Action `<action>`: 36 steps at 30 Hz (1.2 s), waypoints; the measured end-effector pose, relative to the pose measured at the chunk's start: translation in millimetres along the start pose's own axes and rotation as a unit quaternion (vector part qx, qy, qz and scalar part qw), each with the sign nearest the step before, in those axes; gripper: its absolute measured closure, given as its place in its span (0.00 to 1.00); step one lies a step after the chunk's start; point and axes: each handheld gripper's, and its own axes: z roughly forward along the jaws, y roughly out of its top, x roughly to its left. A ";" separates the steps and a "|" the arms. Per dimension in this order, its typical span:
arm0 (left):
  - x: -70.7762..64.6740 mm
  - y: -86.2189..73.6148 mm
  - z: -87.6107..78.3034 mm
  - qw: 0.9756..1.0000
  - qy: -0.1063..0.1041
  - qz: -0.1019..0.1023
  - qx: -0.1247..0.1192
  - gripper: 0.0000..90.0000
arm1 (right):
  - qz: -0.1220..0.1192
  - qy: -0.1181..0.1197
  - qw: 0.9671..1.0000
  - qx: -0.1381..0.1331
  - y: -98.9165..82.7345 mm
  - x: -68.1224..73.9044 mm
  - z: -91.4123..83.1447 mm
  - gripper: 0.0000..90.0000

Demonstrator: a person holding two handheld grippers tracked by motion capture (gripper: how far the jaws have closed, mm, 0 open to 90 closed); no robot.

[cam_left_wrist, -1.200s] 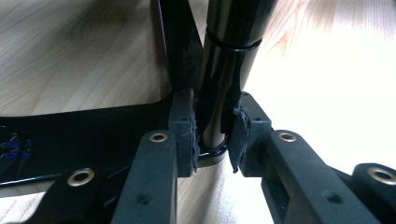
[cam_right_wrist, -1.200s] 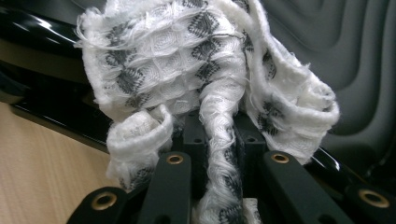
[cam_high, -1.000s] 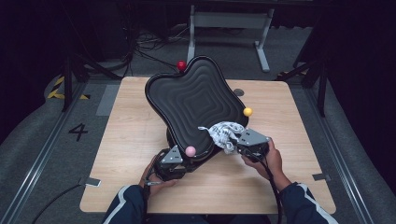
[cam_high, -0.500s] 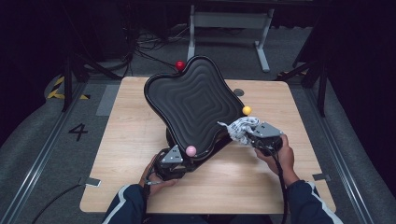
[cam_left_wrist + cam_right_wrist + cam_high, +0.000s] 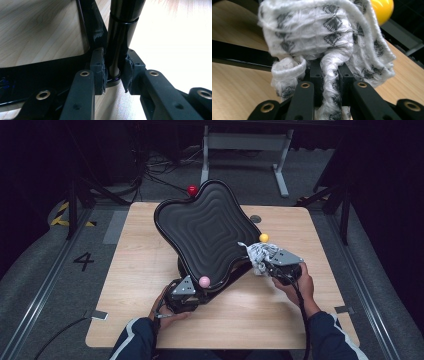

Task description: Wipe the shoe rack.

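A black wavy tray (image 5: 205,227) stands tilted on the wooden table (image 5: 140,245), with a red ball (image 5: 192,190), a yellow ball (image 5: 264,238) and a pink ball (image 5: 204,281) at its lobes. My left gripper (image 5: 187,290) is at the tray's near edge by the pink ball. In the left gripper view it (image 5: 115,72) is shut on a glossy black post (image 5: 120,37) of the tray. My right gripper (image 5: 272,262) is shut on a white cloth with black diamonds (image 5: 257,255) at the tray's right edge, just below the yellow ball. The cloth (image 5: 317,30) bunches over that gripper (image 5: 329,72), with the yellow ball (image 5: 383,7) behind.
A grey metal stand (image 5: 245,142) and loose cables (image 5: 150,175) lie on the floor beyond the table. A "4" (image 5: 83,261) is marked on the floor at the left. Bare tabletop lies near the front edge and at the left.
My right gripper has carried the cloth to the right, from over the tray's lower part to its right edge near the yellow ball. The left gripper and tray have stayed put.
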 end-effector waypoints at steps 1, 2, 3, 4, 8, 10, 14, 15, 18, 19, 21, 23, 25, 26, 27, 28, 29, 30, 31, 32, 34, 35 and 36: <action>0.1 0.0 0.0 1.000 0.000 0.000 0.000 0.81 | -0.002 0.003 1.000 -0.004 1.6 1.9 -1.8 0.87; 0.1 0.0 -0.1 1.000 0.000 0.000 0.000 0.81 | -0.003 0.009 1.000 -0.011 3.2 4.2 -3.6 0.88; 0.2 0.1 -0.1 1.000 0.001 0.001 0.000 0.81 | -0.007 0.012 1.000 -0.016 4.9 6.8 -5.3 0.88; 0.2 0.2 -0.1 1.000 0.001 0.001 0.000 0.81 | -0.010 0.018 1.000 -0.018 6.8 10.1 -6.9 0.87; -0.2 0.3 0.0 1.000 0.000 0.000 0.001 0.81 | -0.032 0.055 0.997 -0.045 15.4 27.5 -11.6 0.87; -0.3 0.5 0.3 1.000 0.000 0.001 0.001 0.81 | -0.043 0.068 0.996 -0.048 19.3 37.9 -12.1 0.87; -0.5 0.4 0.2 1.000 0.001 0.000 0.001 0.81 | -0.079 0.094 0.991 -0.056 27.8 62.5 -11.8 0.87; -0.5 0.4 0.2 1.000 0.001 0.000 0.002 0.81 | -0.084 0.101 0.989 -0.060 29.8 68.0 -12.5 0.87; -0.7 0.1 0.1 1.000 0.001 -0.002 0.001 0.81 | -0.109 0.111 0.985 -0.073 35.5 82.9 -17.7 0.87; -0.8 0.0 0.1 1.000 0.001 -0.002 0.001 0.81 | -0.112 0.118 0.984 -0.076 37.4 87.0 -20.5 0.87; -0.4 -0.2 0.1 1.000 0.000 -0.002 0.000 0.80 | -0.116 0.125 0.982 -0.081 39.3 91.6 -24.1 0.87; -0.4 -0.3 0.1 1.000 0.000 -0.003 -0.001 0.80 | -0.120 0.132 0.980 -0.083 41.1 95.9 -27.2 0.87; -0.3 -0.3 0.1 1.000 0.000 -0.003 -0.001 0.80 | -0.124 0.138 0.979 -0.086 42.8 100.2 -30.1 0.87; -0.2 -0.2 0.1 1.000 0.000 -0.002 -0.001 0.80 | -0.126 0.144 0.978 -0.089 43.8 102.7 -31.6 0.87; -0.1 -0.2 0.2 1.000 -0.001 -0.002 -0.001 0.80 | -0.128 0.148 0.976 -0.091 44.4 104.6 -32.7 0.87; -0.1 -0.2 0.2 1.000 -0.001 -0.002 -0.001 0.80 | -0.133 0.150 0.975 -0.092 45.0 107.1 -33.5 0.87; 0.0 -0.2 0.2 1.000 -0.001 -0.002 -0.002 0.81 | -0.135 0.150 0.975 -0.092 45.2 108.3 -33.7 0.87; 0.0 -0.2 0.3 1.000 -0.001 -0.002 -0.002 0.81 | -0.137 0.150 0.975 -0.092 45.3 109.3 -33.5 0.86; 0.0 -0.2 0.2 1.000 -0.001 -0.002 -0.002 0.81 | -0.137 0.150 0.975 -0.092 45.1 109.7 -32.9 0.86; 0.0 -0.2 0.2 1.000 -0.001 -0.003 -0.001 0.81 | -0.135 0.152 0.975 -0.093 44.4 109.1 -32.3 0.87; 0.2 -0.2 0.2 1.000 -0.002 -0.004 -0.001 0.81 | -0.134 0.152 0.975 -0.094 43.7 108.2 -31.4 0.87; 0.6 -0.2 -0.1 1.000 -0.001 -0.004 0.000 0.81 | -0.128 0.153 0.976 -0.091 41.7 105.2 -28.8 0.87; 0.6 -0.2 -0.1 1.000 -0.001 -0.004 0.000 0.81 | -0.128 0.153 0.976 -0.091 41.7 105.2 -28.8 0.87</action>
